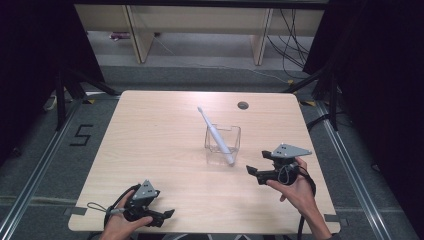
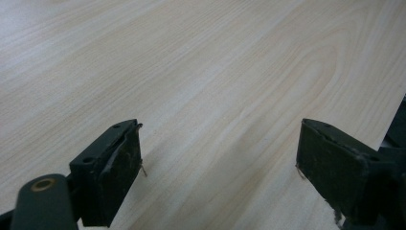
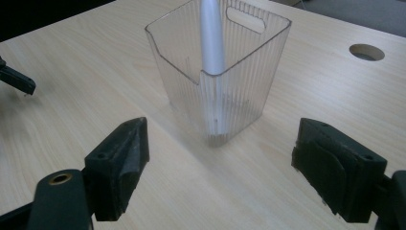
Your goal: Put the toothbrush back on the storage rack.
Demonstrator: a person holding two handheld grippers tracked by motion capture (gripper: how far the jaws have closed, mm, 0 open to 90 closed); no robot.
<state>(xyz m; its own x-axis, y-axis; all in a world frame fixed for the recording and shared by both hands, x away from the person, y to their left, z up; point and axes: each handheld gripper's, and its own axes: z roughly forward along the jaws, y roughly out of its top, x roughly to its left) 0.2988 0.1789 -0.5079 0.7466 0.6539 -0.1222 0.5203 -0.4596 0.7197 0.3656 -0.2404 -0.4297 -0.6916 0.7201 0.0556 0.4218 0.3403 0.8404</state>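
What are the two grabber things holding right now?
Nothing. The left gripper is open over bare table. The right gripper is open too, facing the clear holder with the toothbrush in it.

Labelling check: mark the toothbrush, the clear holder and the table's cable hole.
toothbrush [image 1: 216,135], high view, mid handle.
clear holder [image 3: 239,86], right gripper view, ribbed front wall.
cable hole [image 1: 243,105], high view, centre of the opening.
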